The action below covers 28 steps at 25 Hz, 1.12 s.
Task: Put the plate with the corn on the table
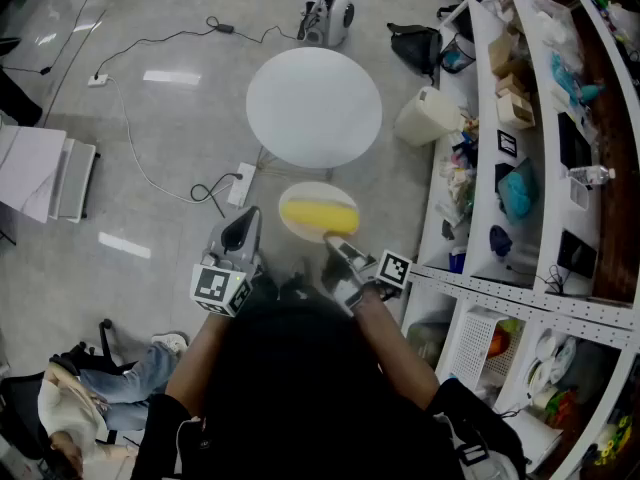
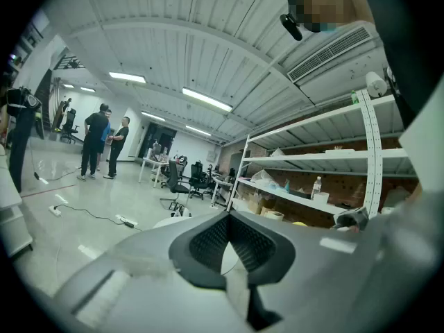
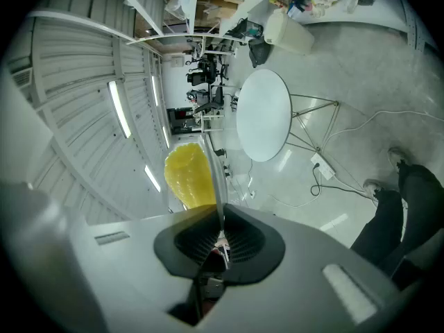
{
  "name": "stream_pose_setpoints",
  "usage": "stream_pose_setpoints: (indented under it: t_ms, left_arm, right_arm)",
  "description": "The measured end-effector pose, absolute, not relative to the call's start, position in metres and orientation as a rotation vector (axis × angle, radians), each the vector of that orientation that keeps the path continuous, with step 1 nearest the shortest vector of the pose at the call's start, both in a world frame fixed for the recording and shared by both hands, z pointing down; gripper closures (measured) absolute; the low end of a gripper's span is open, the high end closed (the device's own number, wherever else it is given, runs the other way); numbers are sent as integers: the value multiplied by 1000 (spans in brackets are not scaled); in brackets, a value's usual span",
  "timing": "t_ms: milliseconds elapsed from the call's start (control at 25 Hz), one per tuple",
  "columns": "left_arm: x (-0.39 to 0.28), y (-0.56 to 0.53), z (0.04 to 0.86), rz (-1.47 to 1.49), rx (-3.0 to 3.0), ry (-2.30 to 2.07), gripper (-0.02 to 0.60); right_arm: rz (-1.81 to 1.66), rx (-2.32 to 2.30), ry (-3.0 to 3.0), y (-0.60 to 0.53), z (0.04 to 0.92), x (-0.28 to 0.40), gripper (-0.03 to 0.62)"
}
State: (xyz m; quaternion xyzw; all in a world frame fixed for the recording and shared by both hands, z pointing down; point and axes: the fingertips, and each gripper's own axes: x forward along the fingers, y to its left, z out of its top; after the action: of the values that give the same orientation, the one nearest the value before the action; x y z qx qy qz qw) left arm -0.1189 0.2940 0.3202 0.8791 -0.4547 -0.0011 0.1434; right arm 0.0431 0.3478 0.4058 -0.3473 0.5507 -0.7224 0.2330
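Both forearms reach out in front of the body, each gripper tipped slightly below level. The right gripper (image 1: 335, 243) is clamped on the near rim of the plate (image 1: 318, 187), which sticks out straight ahead of its tips. The yellow corn (image 1: 318, 213) lies on the plate, just beyond the jaws. Further ahead of that gripper, past the plate and apart from it, stands the round white worktop (image 1: 313, 106). The left gripper (image 1: 243, 223) is held just to the left of the right one, jaws together with nothing between them. A shelf rack (image 1: 520, 118) runs along the right gripper's right.
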Motion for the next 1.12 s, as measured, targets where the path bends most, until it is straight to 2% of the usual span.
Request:
stream_pose_setpoints:
  t_ms: [1120]
  left_arm:
    - [-101,304,306,-47,2509,-1371,575]
  right_arm:
    - [-2007,-947,1518,362,402,68,568]
